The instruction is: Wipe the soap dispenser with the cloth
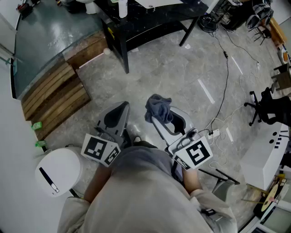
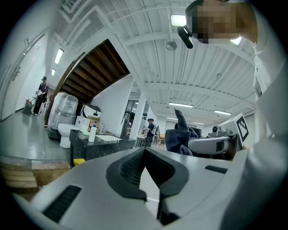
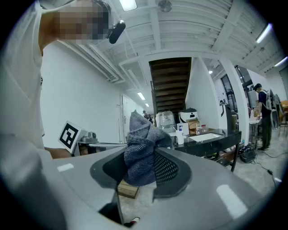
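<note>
Low in front of the person's body, my right gripper [image 1: 158, 119] [image 3: 143, 158] is shut on a blue-grey cloth [image 1: 157, 108] [image 3: 141, 148], which bunches up above the jaws. Beside it, my left gripper [image 1: 121, 108] [image 2: 145, 152] is shut with nothing in it. The cloth [image 2: 182, 134] also shows at the right of the left gripper view. The soap dispenser [image 3: 180, 134] [image 2: 92, 133], a white bottle with a pump top, stands on a black counter [image 3: 211, 143] [image 2: 96, 148] well ahead of both grippers. In the head view a white bottle [image 1: 122, 8] stands on the black table [image 1: 150, 20] at the top.
Wooden steps [image 1: 54, 93] lie at the left and a round white bin [image 1: 58, 172] stands near the person's left side. Cables [image 1: 223, 86] run across the grey floor, with a black chair [image 1: 267, 105] at the right. A toilet [image 2: 66, 133] stands by the counter, and people are far off.
</note>
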`<state>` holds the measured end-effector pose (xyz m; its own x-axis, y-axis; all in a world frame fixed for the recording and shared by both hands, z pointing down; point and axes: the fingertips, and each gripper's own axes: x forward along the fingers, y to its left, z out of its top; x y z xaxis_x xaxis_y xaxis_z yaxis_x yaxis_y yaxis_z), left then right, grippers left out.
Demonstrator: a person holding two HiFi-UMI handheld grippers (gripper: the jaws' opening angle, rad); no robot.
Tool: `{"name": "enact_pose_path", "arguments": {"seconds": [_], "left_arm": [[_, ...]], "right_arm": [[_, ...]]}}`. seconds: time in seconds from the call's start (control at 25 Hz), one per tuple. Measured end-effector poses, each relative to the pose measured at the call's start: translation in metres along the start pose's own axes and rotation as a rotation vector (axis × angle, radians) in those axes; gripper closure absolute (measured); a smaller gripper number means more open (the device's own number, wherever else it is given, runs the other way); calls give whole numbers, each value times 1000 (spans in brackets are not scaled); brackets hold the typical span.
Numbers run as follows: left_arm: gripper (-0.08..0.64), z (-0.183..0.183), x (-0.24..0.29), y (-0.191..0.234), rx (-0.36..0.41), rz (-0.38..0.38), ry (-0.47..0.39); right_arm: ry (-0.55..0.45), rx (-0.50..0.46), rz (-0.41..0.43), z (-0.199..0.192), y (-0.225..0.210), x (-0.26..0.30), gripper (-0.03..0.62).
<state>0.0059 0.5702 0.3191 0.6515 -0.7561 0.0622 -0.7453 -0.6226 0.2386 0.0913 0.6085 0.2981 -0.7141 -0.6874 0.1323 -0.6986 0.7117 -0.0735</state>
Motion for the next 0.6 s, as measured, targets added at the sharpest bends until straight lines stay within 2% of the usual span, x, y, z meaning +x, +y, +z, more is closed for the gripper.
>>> {"name": "enact_pose_path", "arguments": {"seconds": [0.6], "left_arm": [[554,1,-2,23,-14,6,-13]], "right_arm": [[-18,50,-40,-2,-11,11,442]]}}
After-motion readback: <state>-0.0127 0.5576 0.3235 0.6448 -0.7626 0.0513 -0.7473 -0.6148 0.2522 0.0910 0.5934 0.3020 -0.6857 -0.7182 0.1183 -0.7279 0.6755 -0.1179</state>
